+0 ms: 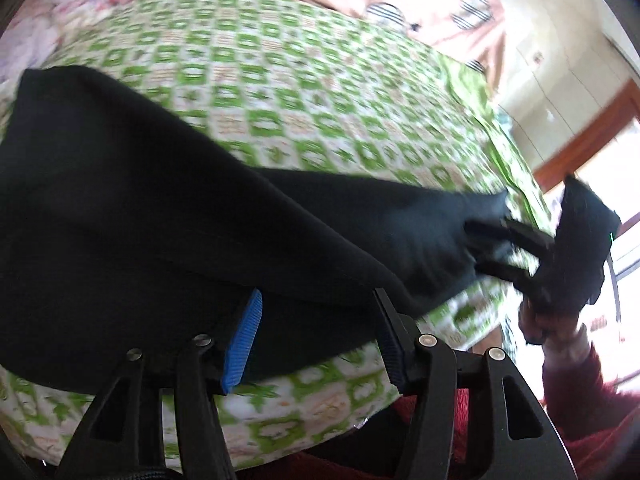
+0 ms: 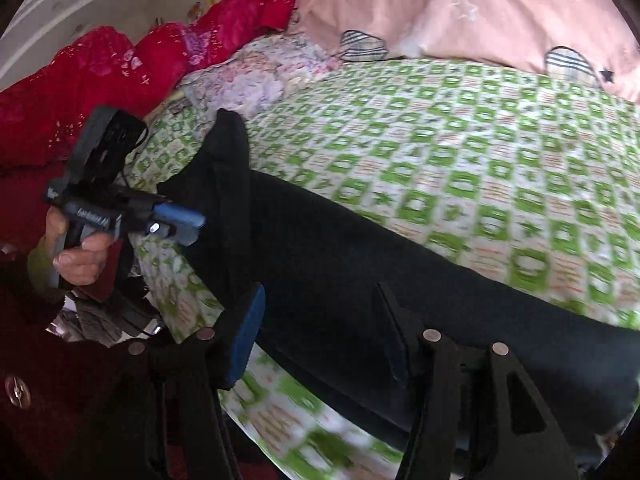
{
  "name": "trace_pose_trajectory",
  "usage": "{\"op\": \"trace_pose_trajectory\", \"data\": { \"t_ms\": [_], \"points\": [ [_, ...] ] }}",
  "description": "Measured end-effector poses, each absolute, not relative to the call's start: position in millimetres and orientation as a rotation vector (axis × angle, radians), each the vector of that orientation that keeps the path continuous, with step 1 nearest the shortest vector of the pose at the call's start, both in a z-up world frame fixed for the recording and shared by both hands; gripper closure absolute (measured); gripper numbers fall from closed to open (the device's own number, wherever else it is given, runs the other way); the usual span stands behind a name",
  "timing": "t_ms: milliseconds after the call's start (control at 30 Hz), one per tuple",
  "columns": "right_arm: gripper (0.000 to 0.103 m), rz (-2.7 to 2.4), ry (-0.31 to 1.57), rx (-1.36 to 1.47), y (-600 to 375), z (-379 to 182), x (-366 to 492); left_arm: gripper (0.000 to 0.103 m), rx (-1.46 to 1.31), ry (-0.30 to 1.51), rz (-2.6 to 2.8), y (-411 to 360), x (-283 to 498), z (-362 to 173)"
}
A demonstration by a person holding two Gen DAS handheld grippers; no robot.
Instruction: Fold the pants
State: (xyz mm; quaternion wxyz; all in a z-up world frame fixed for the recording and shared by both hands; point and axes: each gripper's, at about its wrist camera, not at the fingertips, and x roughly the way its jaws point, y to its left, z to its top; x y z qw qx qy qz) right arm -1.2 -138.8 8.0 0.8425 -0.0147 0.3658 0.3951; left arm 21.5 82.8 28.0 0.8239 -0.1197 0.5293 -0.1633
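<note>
The pants [image 1: 168, 208] are lying on the bed [image 1: 304, 92], a long black strip stretched along its near edge over the green and white checked cover. In the right wrist view the same pants [image 2: 360, 264] are running from the near right corner of the picture toward the left side of the bed, where one end is standing up in a raised fold.

The left gripper [image 1: 316, 336] is hanging over the near edge of the bed with its jaws standing apart. The black cloth is lying under and between its blue pads [image 1: 244, 344], but the pads are not pressing on it. In the right wrist view this left gripper [image 2: 188, 224] is sitting just beside the raised end of the pants, and a hand [image 2: 80, 256] is gripping its handle.

The right gripper [image 2: 320, 332] is also standing with its jaws apart above the pants, gripping nothing. In the left wrist view the right gripper [image 1: 486, 246] is showing at the far end of the pants, blurred, with its fingers spread at the edge of the cloth.

Pink pillows [image 2: 460, 12] are lying along the far edge of the bed. A red garment [image 2: 120, 68] is lying at its far left corner.
</note>
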Motion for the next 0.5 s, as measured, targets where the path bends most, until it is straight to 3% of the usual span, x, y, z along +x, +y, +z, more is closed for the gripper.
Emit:
{"op": "trace_pose_trajectory", "data": {
  "t_ms": [300,500],
  "points": [
    [0.046,0.915,0.782,-0.1,-71.1,2.9,16.2,0.041,-0.375,1.303,-0.072,148.2,110.7,52.5],
    [0.046,0.953,0.801,-0.158,-39.5,-0.9,24.8,0.04,-0.41,1.451,0.046,163.3,175.4,38.8]
  ]
}}
